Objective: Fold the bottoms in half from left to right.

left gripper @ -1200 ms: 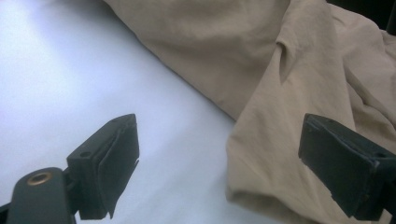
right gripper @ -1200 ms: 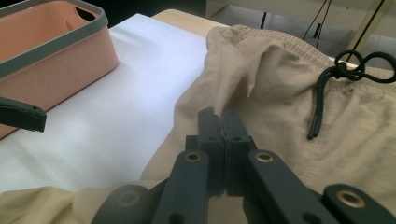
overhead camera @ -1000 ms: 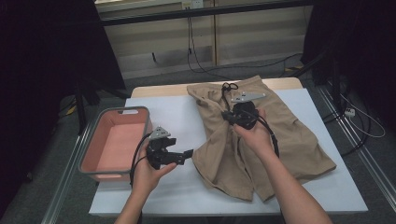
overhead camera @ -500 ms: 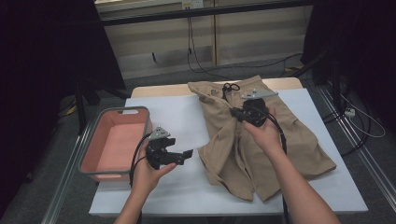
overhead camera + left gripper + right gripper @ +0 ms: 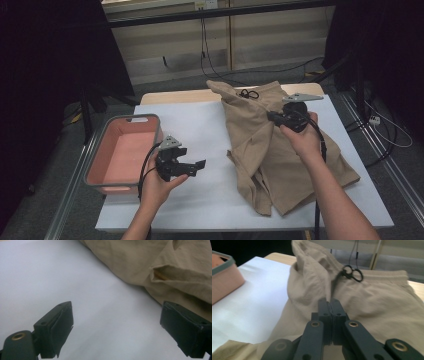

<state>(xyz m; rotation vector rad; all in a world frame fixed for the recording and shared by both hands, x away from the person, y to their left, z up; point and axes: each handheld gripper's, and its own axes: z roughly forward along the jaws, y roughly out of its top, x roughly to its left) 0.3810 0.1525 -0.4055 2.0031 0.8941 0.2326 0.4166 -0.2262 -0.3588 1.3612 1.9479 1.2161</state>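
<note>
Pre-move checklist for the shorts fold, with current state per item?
1. Right gripper pinching the fabric: ok, jaws closed on a raised fold of the tan shorts.
2. Left gripper free to take a second hold: ok, jaws wide open over the white table cover, nothing between them.
3. Left gripper lined up with the shorts: not ok, it sits beside the hem and apart from the cloth.
4. Black drawstring away from the pinch: ok, it lies at the waistband beyond the jaws.
5. Pink bin out of the way: ok, at the table's left edge.
6. How many layers are pinched: cannot tell.
</note>
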